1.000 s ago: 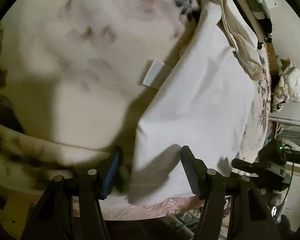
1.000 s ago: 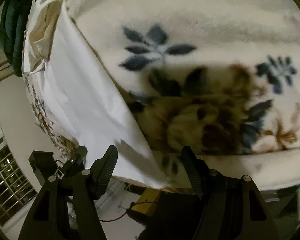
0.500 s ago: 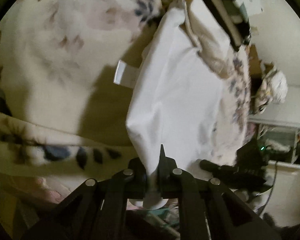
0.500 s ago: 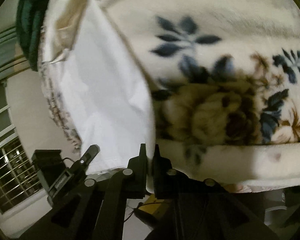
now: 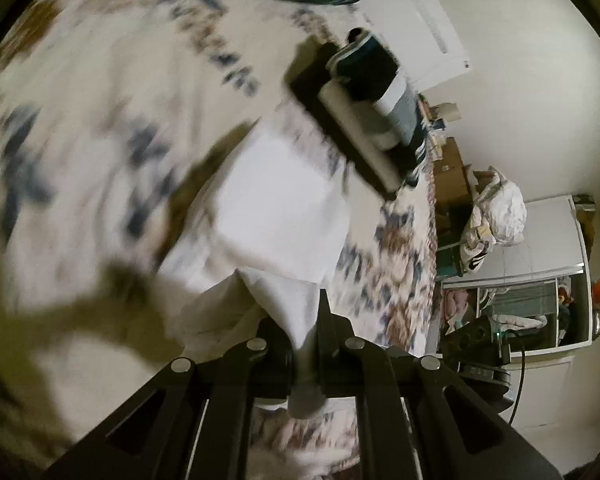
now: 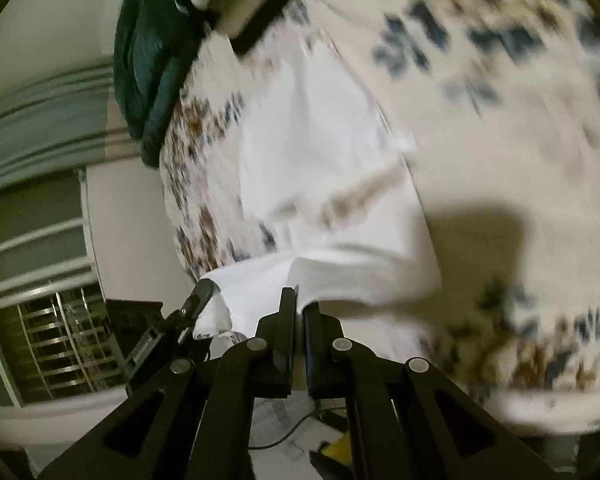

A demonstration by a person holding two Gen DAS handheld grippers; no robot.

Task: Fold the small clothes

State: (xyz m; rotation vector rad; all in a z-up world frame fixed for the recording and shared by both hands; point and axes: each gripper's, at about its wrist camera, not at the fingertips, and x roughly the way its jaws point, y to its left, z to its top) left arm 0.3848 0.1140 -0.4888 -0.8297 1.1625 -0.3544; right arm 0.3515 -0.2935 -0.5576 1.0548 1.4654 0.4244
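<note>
Surface: A bed covered by a floral blanket [image 5: 80, 128] is shown in both wrist views; much of the picture is motion-blurred.

Left gripper [image 5: 305, 332]: The jaws are seen closed on a bunched corner of the white garment [image 5: 284, 216]. Cloth is pinched between the pads and hangs out below them.

Right gripper [image 6: 299, 312]: The jaws are seen nearly together, with a thin edge of the same garment clamped between them. The left gripper is visible just beside it at lower left, also with white cloth at its tip.

Garment position: The near edge is lifted off the blanket by both grippers. The far part is laid flat on the bed, extending away from the grippers toward the headboard end.

Beyond the garment: A stack of folded clothes [image 5: 364, 92] is seen past the far edge, dark and pale layers together. A dark green bundle [image 6: 152, 60] lies further back.

Background: A white wall, cardboard boxes and a shelf unit [image 5: 540, 280] are seen at the far right; a barred window [image 6: 52, 320] at the far left.

Progress: The fold is judged to be at an early stage. The near edge is gripped and raised, but not yet carried over. Laying it down, any further folds and stacking are judged to be left.
</note>
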